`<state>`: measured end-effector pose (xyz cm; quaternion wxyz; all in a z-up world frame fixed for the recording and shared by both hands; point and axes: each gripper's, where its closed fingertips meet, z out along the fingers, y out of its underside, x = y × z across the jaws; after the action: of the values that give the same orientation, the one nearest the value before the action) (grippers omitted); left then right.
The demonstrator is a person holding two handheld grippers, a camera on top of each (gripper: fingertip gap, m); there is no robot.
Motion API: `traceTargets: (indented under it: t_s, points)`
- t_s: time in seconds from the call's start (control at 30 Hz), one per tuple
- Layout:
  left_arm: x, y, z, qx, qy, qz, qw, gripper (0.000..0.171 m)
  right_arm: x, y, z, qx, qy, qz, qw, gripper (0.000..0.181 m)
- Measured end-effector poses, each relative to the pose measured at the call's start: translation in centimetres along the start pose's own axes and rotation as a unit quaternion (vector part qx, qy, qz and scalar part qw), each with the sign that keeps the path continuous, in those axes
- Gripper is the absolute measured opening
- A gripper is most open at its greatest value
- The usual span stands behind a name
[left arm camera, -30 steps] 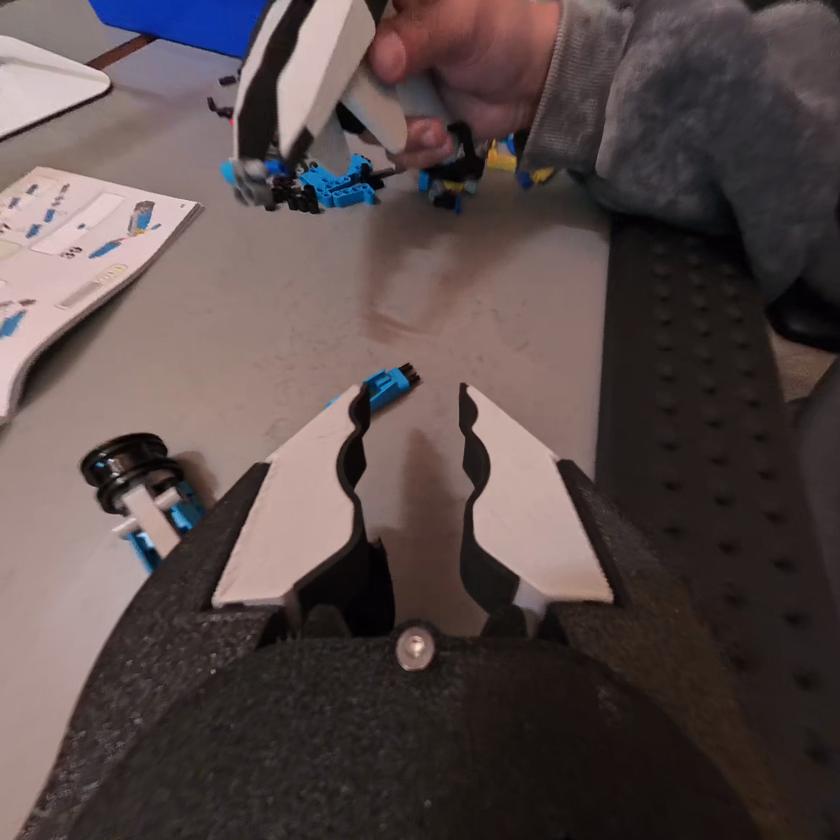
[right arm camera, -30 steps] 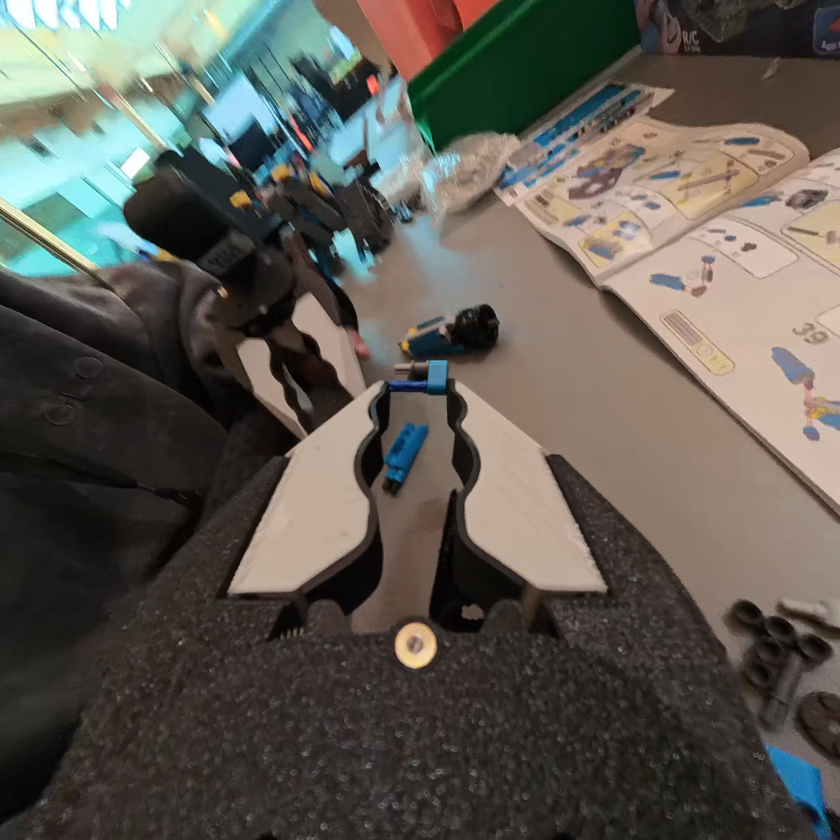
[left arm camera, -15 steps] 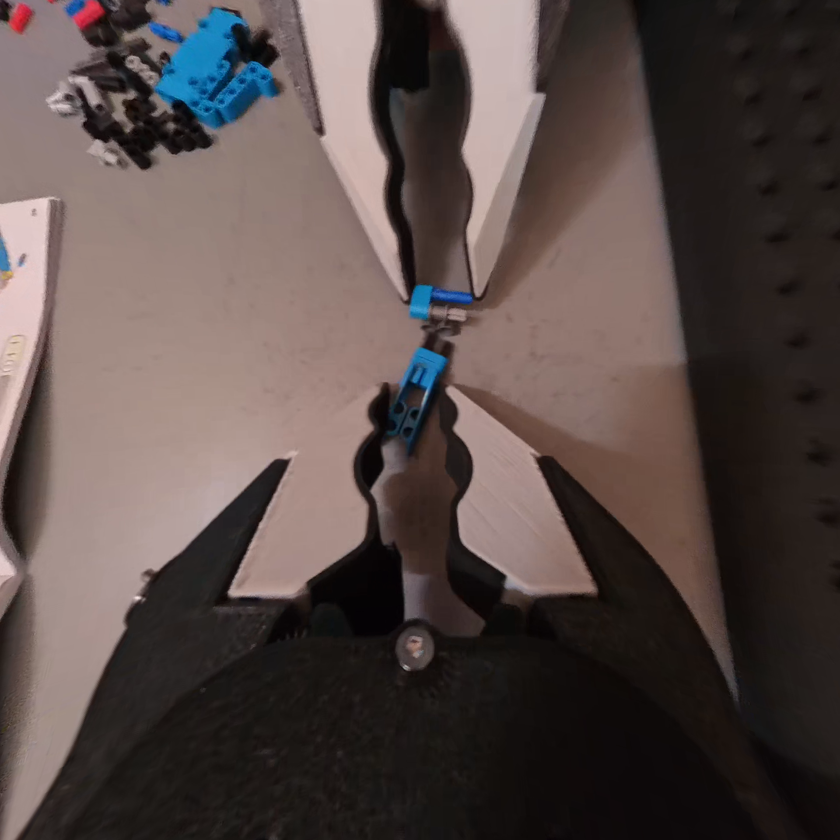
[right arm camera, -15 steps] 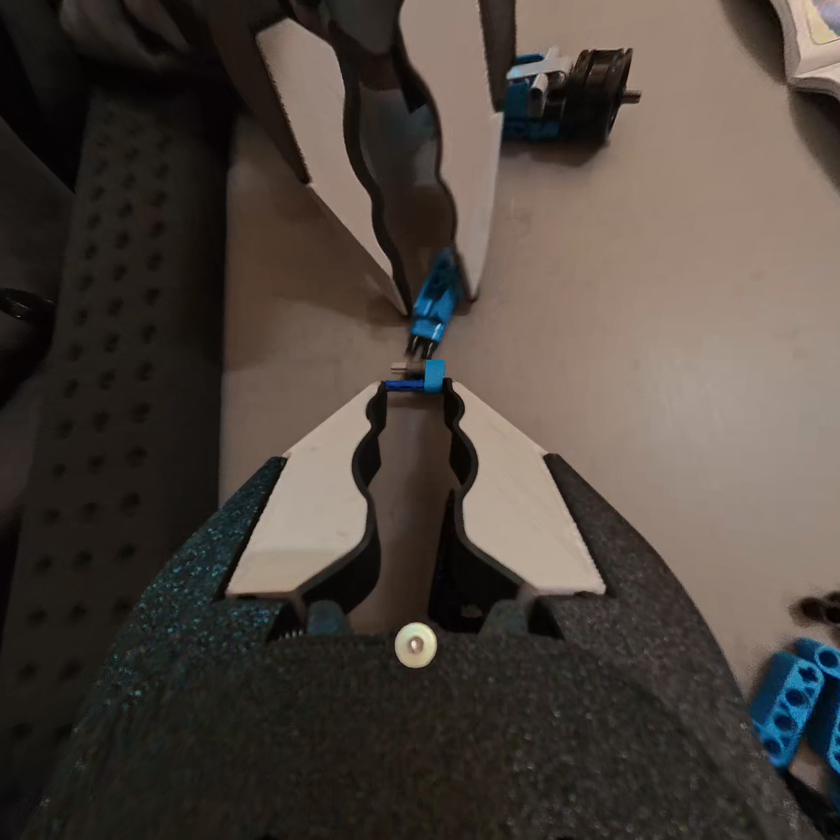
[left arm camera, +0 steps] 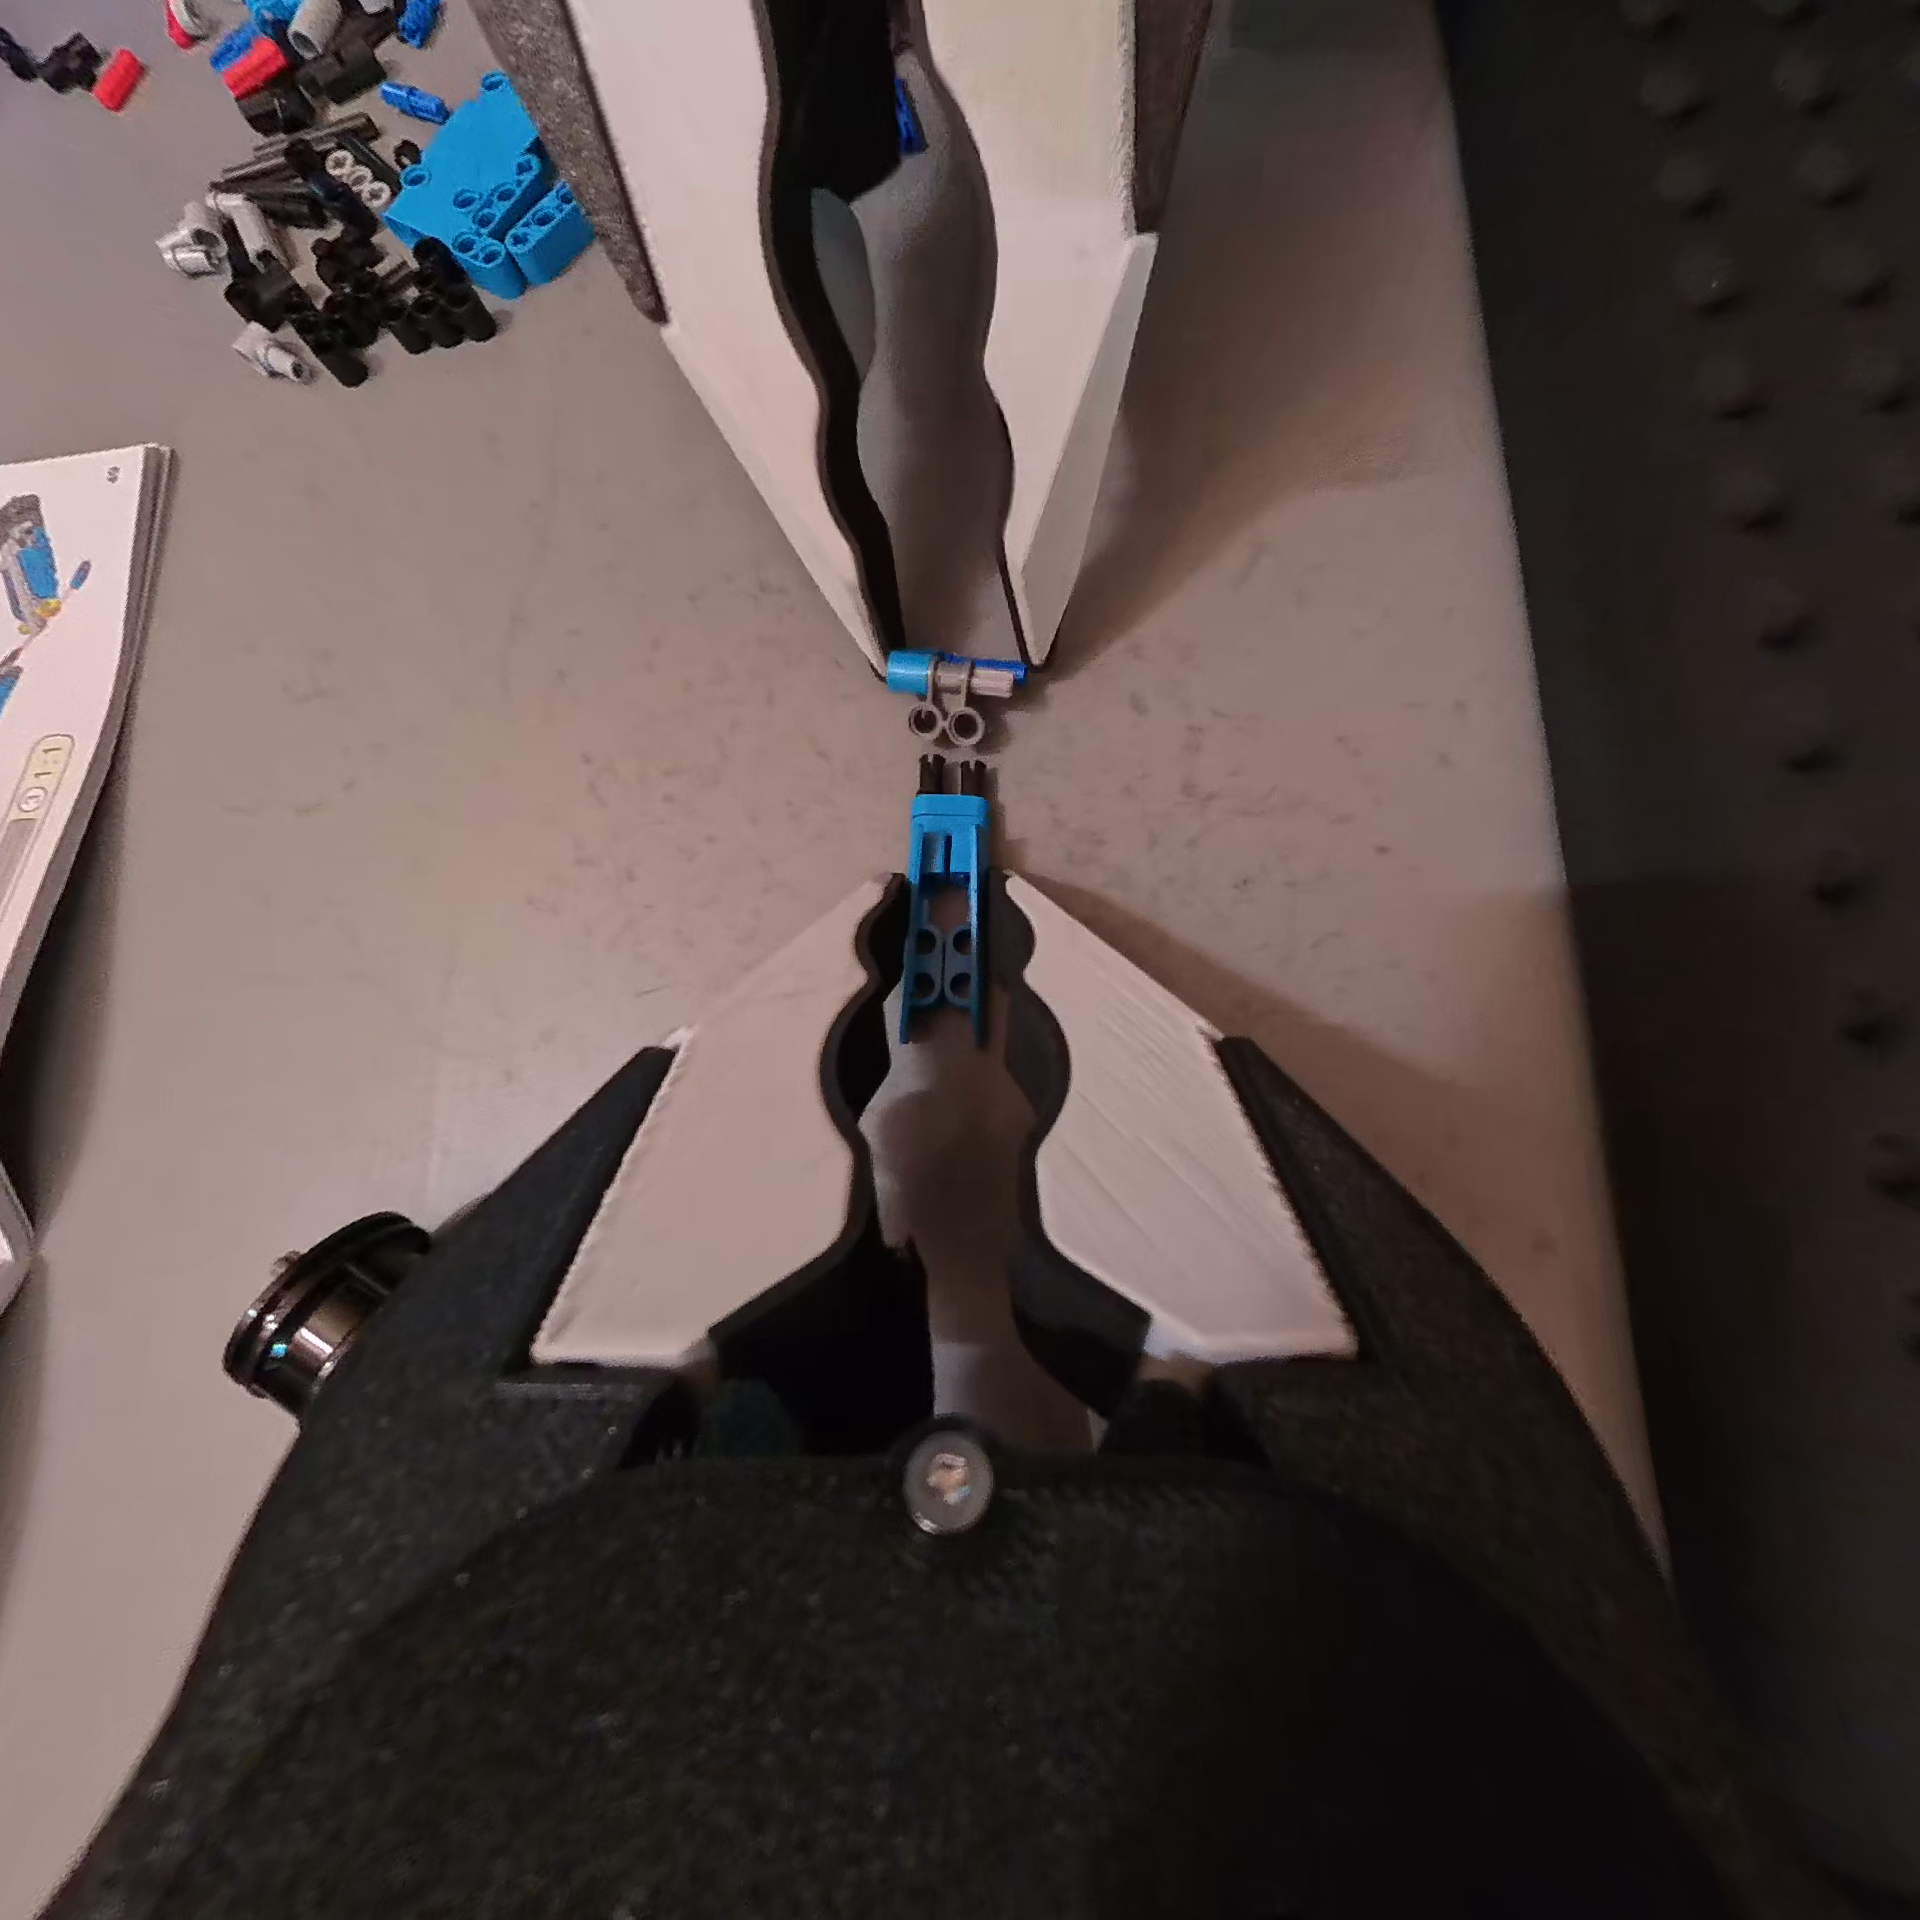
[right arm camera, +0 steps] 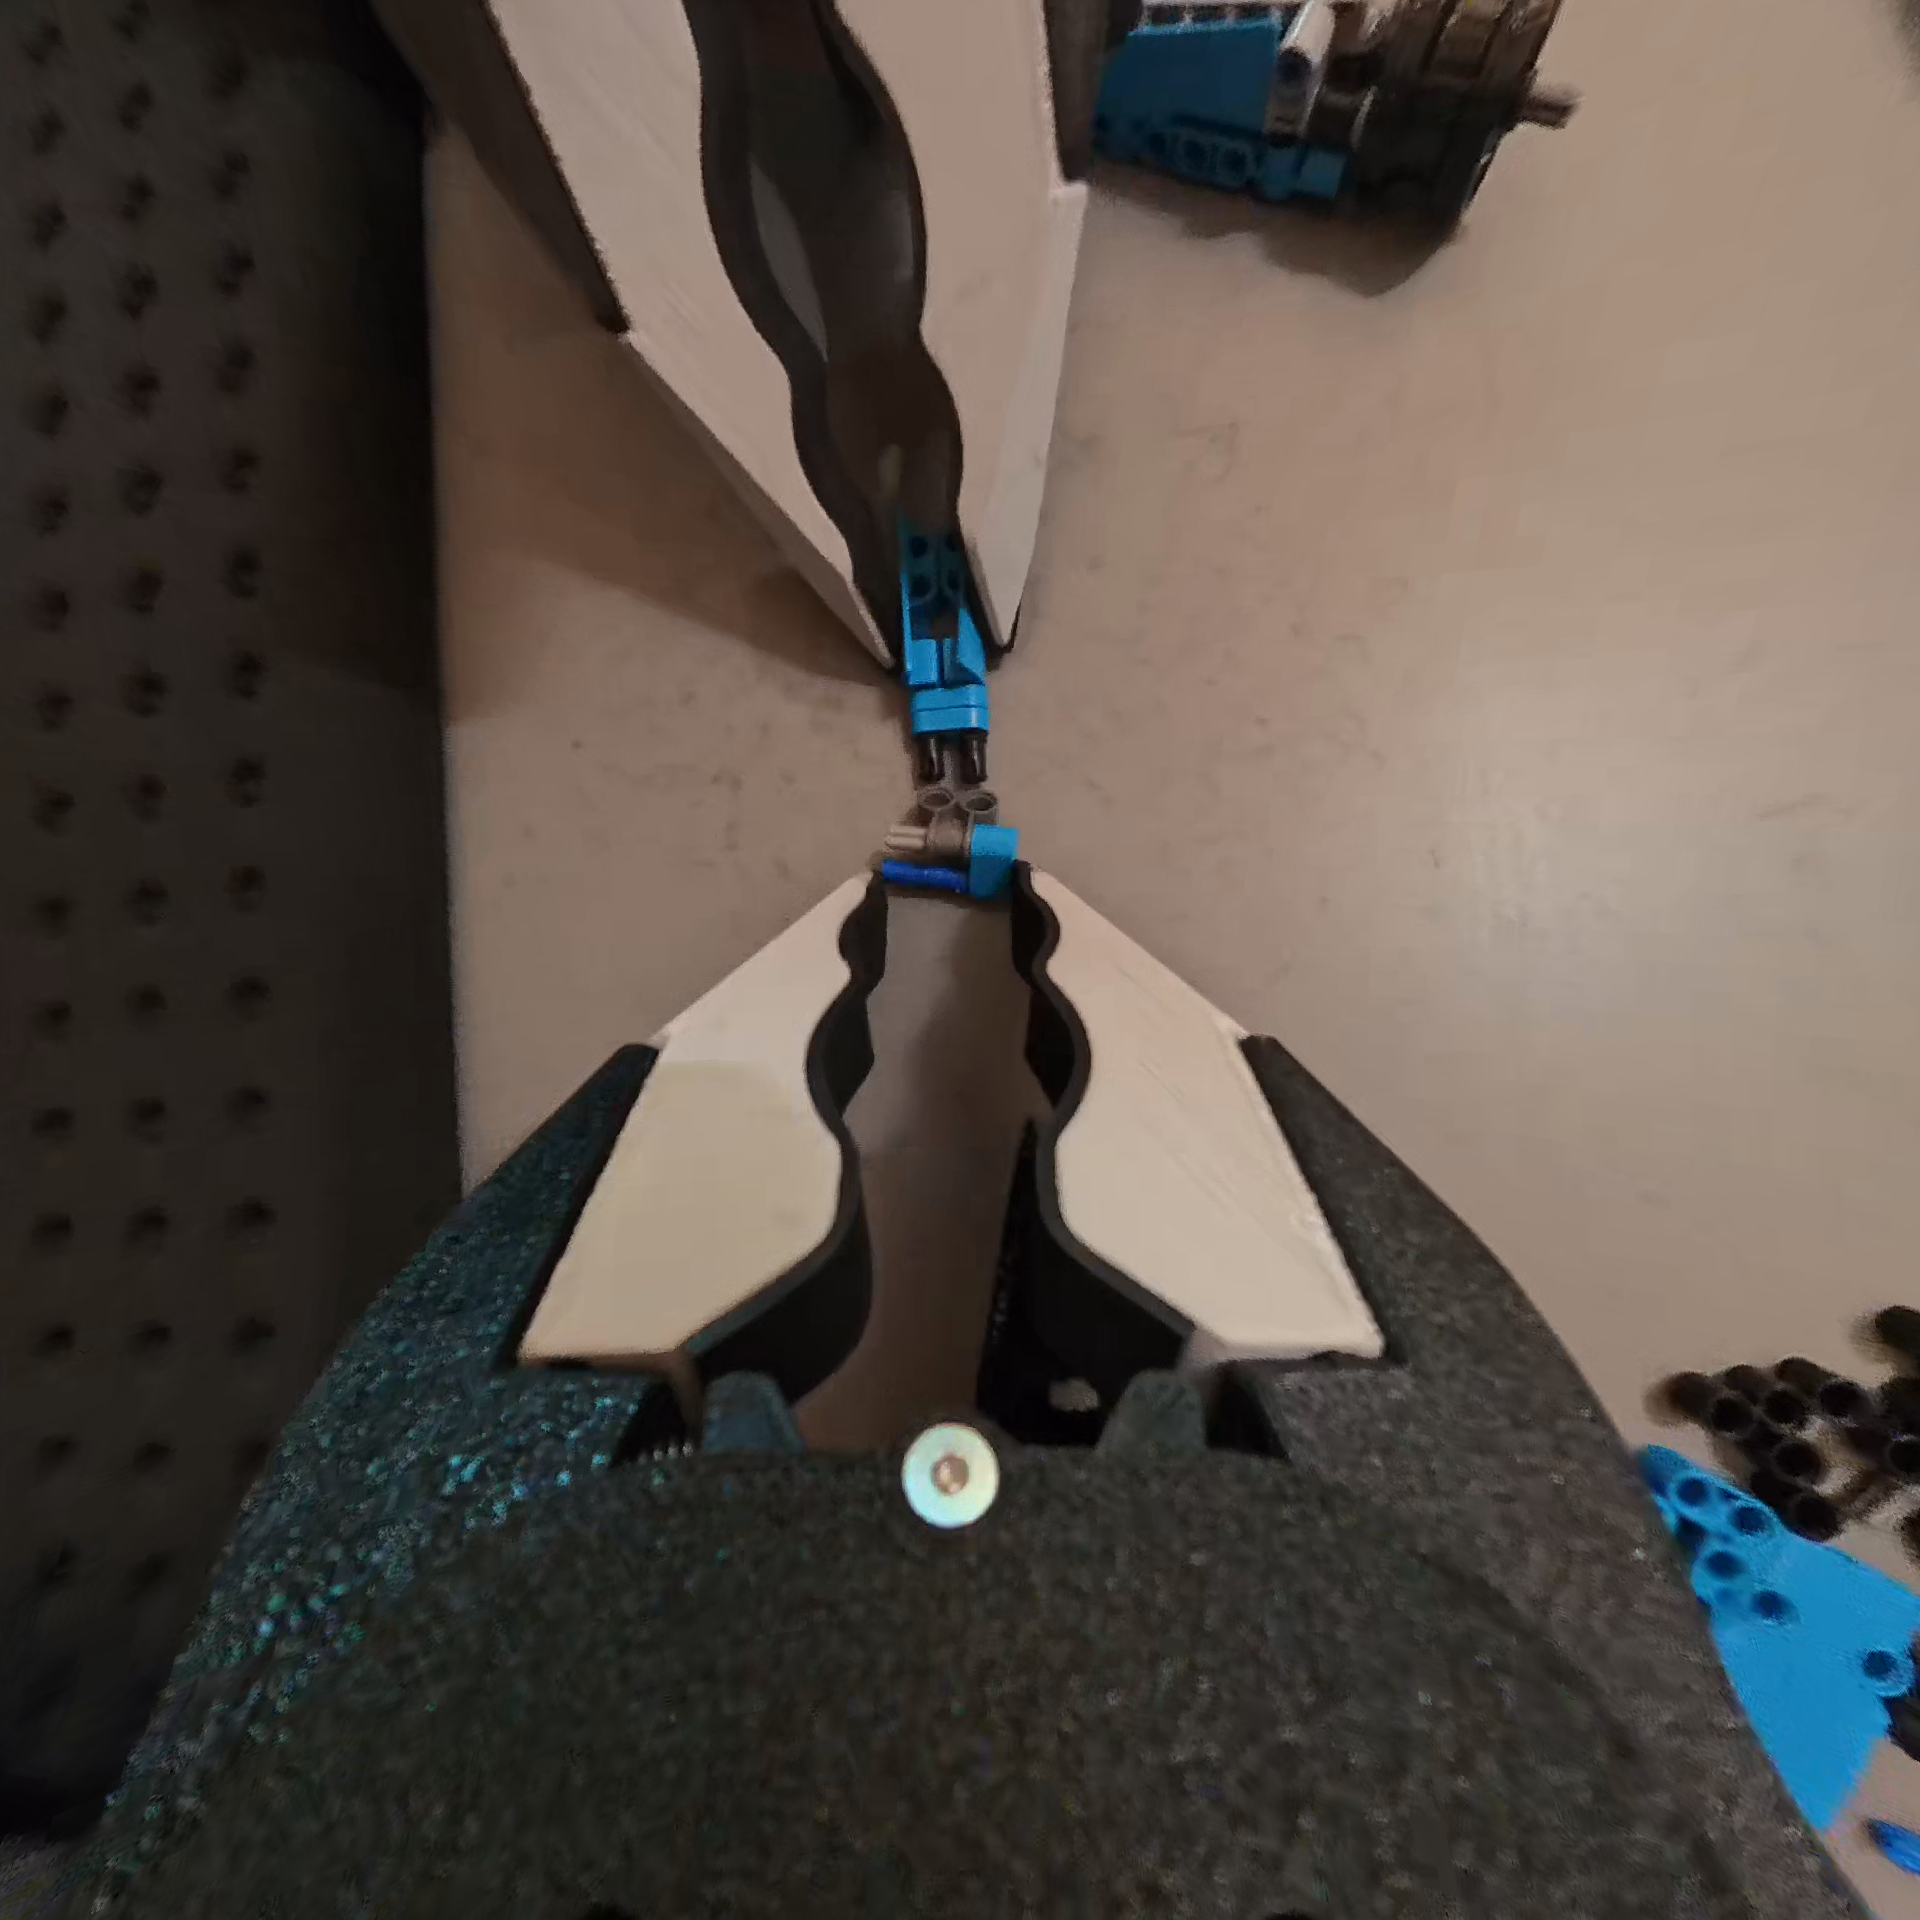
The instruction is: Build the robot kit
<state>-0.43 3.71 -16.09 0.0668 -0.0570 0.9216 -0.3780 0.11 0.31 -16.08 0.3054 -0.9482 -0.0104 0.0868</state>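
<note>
Straightened now, the blue connector (left arm camera: 943, 914) points its black pins (left arm camera: 951, 774) squarely at 12 o'clock, a small gap off the grey holes.

Left gripper (left arm camera: 943, 883) is clamped on that connector; right gripper (right arm camera: 948, 878) pinches the blue-and-grey pin piece (right arm camera: 951, 844) crosswise at its tips. Both hover over the grey table (left arm camera: 520, 727), tip to tip, apart. Loose parts (left arm camera: 353, 249) lie at 10 o'clock, a wheel assembly (left arm camera: 312, 1320) at 8.

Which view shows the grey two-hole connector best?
The left wrist view: the grey two-hole connector faces the camera there, both holes open, below the right gripper. The right wrist view shows it edge-on, its holes foreshortened.
</note>
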Motion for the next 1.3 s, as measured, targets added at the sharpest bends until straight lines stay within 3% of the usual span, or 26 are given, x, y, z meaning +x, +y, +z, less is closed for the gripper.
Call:
traceTargets:
  t_s: [0.23,0.33,0.53,0.67,0.7,0.77,0.9,1.1,1.13,1.23,1.3]
  points:
    - [0.0,0.0,0.0,0.008,0.006,-0.006,1.0,0.015,0.1,0.0,0.2,-0.18,0.013,-0.051,0.982,0.024]
    - [0.1,0.0,0.0,0.008,0.006,-0.005,1.0,0.015,0.4,-0.1,0.3,-0.218,0.013,-0.058,0.974,0.024]
    - [0.1,0.0,-0.1,0.012,0.006,-0.012,1.0,0.015,-0.6,-0.9,0.2,-0.104,-0.056,-0.012,0.993,0.024]
    - [0.0,0.0,-0.1,0.014,0.005,-0.02,1.0,0.015,-0.6,-0.2,0.0,-0.085,-0.06,0.006,0.995,0.024]
    - [-0.2,0.0,-0.1,0.015,-0.002,-0.026,1.0,0.018,-0.5,-0.2,0.2,-0.084,-0.058,0.004,0.995,0.024]
    - [-0.5,-0.5,-0.2,0.023,-0.015,-0.03,0.999,0.042,-0.5,-0.7,0.4,-0.07,-0.05,-0.013,0.996,0.024]
    - [0.2,-3.0,-1.4,0.088,-0.015,-0.001,0.996,0.011,-0.6,-1.4,0.4,-0.048,-0.037,-0.037,0.997,0.024]
    - [0.7,-2.8,-1.0,0.082,-0.005,0.007,0.997,0.014,-0.8,-2.2,0.2,-0.04,0.005,-0.102,0.994,0.02]
    - [0.8,-2.6,-0.9,0.074,-0.004,0.009,0.997,0.012,-0.9,-2.3,0.0,-0.038,0.01,-0.119,0.992,0.0]
    - [0.6,-2.0,-0.4,0.057,-0.013,0.014,0.998,0.009,-1.9,-3.3,-0.7,0.0,-0.007,-0.128,0.992,0.0]
    - [0.4,-1.9,-0.4,0.053,-0.021,0.017,0.998,0.01,-1.0,-2.6,-0.7,-0.015,0.006,-0.113,0.993,0.0]
